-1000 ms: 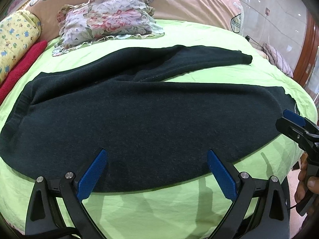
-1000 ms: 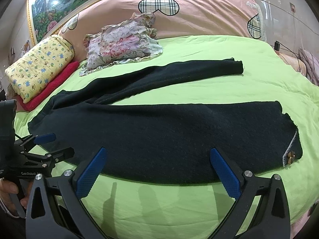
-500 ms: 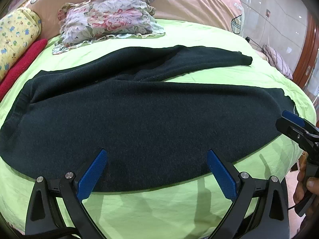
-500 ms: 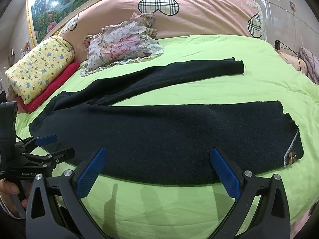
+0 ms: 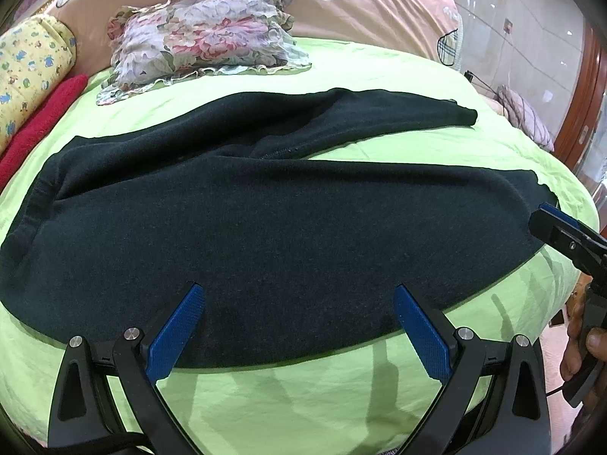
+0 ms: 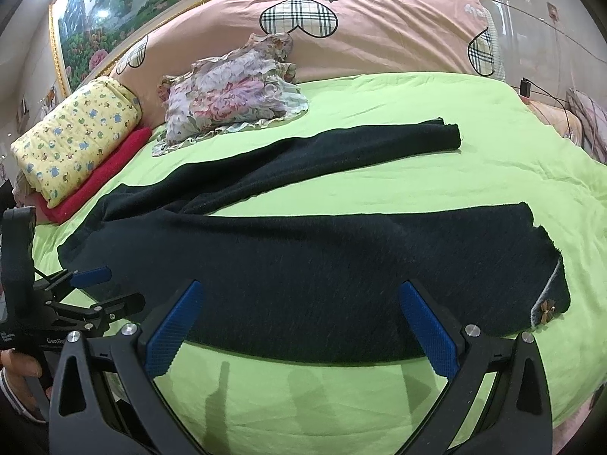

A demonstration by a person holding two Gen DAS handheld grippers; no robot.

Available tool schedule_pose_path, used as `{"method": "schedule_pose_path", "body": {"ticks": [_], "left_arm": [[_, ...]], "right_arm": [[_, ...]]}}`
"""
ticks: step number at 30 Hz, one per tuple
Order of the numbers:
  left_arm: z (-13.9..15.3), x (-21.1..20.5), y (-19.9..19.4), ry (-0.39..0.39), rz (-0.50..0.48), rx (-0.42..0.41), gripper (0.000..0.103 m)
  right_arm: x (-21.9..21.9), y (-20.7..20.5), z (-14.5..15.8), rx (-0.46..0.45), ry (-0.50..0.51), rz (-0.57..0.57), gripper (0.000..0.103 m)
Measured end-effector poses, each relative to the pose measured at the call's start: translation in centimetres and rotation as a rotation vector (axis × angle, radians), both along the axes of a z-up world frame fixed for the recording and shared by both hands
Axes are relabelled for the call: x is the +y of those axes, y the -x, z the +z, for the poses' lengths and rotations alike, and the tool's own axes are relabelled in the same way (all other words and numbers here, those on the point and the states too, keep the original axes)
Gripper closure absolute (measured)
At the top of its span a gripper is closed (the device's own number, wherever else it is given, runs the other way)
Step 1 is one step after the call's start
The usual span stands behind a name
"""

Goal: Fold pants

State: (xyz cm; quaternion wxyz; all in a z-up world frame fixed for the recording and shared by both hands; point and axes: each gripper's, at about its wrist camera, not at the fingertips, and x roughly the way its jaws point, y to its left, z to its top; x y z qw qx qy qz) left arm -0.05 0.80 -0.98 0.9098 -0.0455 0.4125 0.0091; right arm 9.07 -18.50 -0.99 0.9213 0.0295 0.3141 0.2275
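Observation:
Dark navy pants (image 5: 265, 220) lie spread flat on the green bed sheet (image 5: 288, 398), waist at the left, two legs running right and splayed apart. In the right wrist view the pants (image 6: 322, 261) show a hem with a small bow (image 6: 546, 309) at the right. My left gripper (image 5: 299, 326) is open and empty, hovering over the near edge of the pants by the waist end. My right gripper (image 6: 303, 326) is open and empty over the near leg. Each gripper shows in the other's view: the right one (image 5: 561, 235), the left one (image 6: 95, 292).
A floral pillow (image 6: 231, 98) lies at the head of the bed. A yellow printed bolster (image 6: 72, 140) and a red blanket (image 6: 102, 174) lie at the far left. A pink quilt with plaid hearts (image 6: 379, 34) runs behind. The bed edge drops off close in front.
The left gripper has drifted slightly left and forward along the pants edge. The right gripper has barely moved. Both stay open.

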Motion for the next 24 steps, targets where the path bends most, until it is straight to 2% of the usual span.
{"method": "schedule_pose_path", "body": {"ticks": [24], "left_arm": [[-0.4, 0.0, -1.1, 0.034, -0.024, 0.036, 0.003]], "right_arm": [[-0.5, -1.6, -0.5, 0.042, -0.014, -0.012, 0.000]]}}
